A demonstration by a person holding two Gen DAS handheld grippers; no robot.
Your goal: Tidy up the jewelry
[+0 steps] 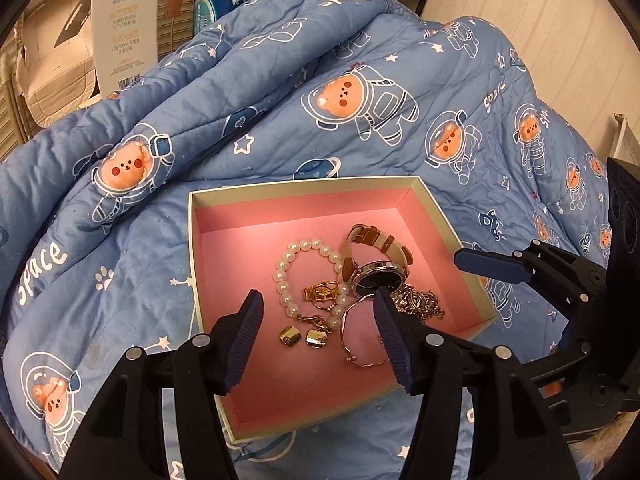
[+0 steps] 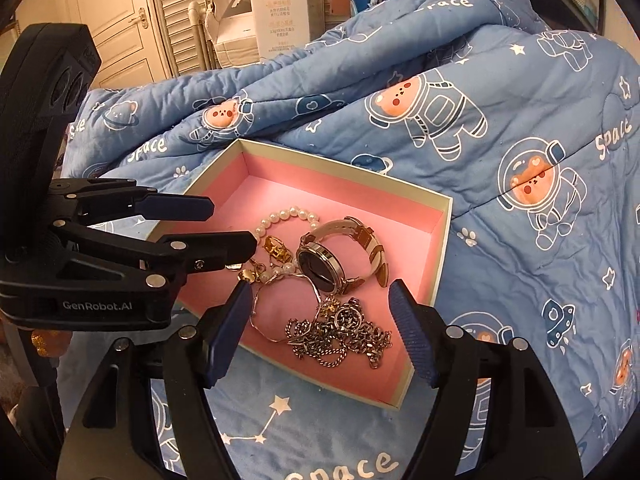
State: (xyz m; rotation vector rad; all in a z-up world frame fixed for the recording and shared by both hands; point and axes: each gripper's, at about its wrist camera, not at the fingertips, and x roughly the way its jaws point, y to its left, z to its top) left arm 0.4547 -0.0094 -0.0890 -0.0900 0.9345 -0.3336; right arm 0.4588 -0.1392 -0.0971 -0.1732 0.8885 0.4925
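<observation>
A rumpled blue quilt printed with astronaut bears (image 1: 280,120) covers the surface, with a tall white printed carton (image 2: 279,12) and a cream panelled door (image 2: 108,12) behind.

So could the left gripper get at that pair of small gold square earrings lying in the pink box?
Probably yes. The left gripper hangs open right above the gold square earrings, with nothing lying over them. The pearl bracelet and thin silver bangle lie close beside them, so it might catch those too.
</observation>
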